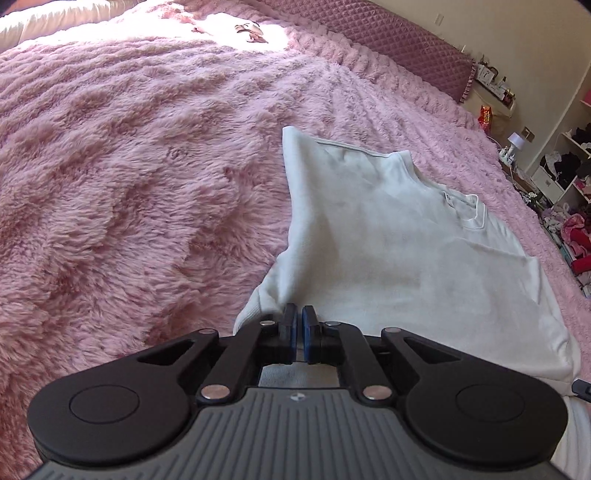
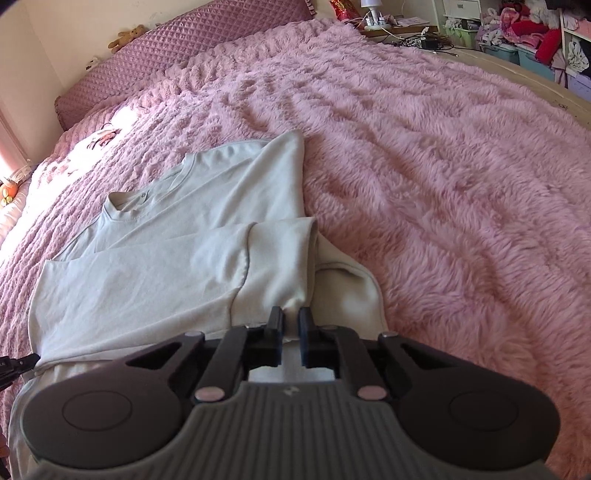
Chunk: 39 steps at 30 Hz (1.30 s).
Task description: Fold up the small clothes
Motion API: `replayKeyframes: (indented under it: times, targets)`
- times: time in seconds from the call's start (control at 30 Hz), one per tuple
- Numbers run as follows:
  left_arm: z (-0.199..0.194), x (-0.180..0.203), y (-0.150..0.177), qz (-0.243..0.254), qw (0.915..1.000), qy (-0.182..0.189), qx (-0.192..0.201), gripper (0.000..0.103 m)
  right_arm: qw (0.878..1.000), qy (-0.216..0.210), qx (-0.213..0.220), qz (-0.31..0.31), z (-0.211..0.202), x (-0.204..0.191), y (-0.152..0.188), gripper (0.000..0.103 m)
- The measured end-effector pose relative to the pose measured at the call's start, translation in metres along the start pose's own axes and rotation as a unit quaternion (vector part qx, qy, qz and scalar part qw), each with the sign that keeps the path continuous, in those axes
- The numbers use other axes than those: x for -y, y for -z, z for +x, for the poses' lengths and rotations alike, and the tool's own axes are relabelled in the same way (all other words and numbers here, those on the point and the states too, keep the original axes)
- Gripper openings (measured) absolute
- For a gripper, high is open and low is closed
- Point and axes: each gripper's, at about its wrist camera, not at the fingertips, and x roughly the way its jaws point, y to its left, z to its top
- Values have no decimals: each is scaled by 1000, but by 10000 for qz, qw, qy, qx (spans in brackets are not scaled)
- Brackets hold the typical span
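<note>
A white top (image 1: 399,236) lay spread on a shaggy pink blanket (image 1: 129,177) covering the bed, its neckband (image 1: 467,208) toward the quilted headboard (image 1: 388,44). To the left of the top, in the left wrist view, the blanket ran wide and bare as far as a sunlit patch near the far edge. In the right wrist view the blanket stretched just as freely to the right of the top, up to the mattress rim. Beyond that rim stood shelves (image 2: 517,33) crowded with clothes and boxes.

Both tongs pointed forward and downward over the near hem. The left tongs (image 1: 299,321) were almost closed, only a slit between the blue pads, and a lifted fold of the top's left side rose from them. Whether the pads truly pinched the cloth could not be told. The right tongs (image 2: 291,321) stood nearly closed on a gathered fold of the top, the cloth bunching up between the fingers. One sleeve (image 2: 147,266) lay folded across the body.

The near hem was hidden under the tool bodies. A dark tip of the other tool showed at each picture's edge.
</note>
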Motion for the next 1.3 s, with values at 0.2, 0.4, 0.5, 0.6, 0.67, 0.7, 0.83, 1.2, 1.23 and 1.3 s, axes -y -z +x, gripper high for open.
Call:
replayKeyframes:
  times: [0.2,0.4,0.5,0.6,0.67,0.7,0.83,1.2,1.23,1.3]
  targets:
    - [-1,5,-3,133,9999,-74,-35,8,9999,158,-28,-22,14,1,11,3]
    - [-48,22,-2,466,9986,137,189,15,9999,-48,96,31,-18,4,8,16]
    - [-79,33,8,584,9974,351,221,18,9997,-139,166,-90,-40,4,10,16]
    - [-107,46,19,654,9968,449,103,43,9993,-223,264,-128,-66,4,13,16]
    - [-128,55,30,682,9968,415,54,60,9989,-298,316,-154,-83,4,16,17]
    - [-137,57,37,687,9967,435,58,65,9987,-332,358,-166,-92,4,19,18]
    - [-161,59,62,692,9965,439,-140,67,9971,-500,259,-507,-121,6,30,24]
    - [-195,42,119,499,9971,-115,-558,66,9930,-444,-30,-1098,-191,41,87,41]
    - [-196,39,123,486,9969,-164,-592,66,9930,-397,-56,-1108,-195,44,93,41]
    - [-199,34,130,445,9966,-216,-658,66,9930,-300,-147,-1135,-201,54,106,41]
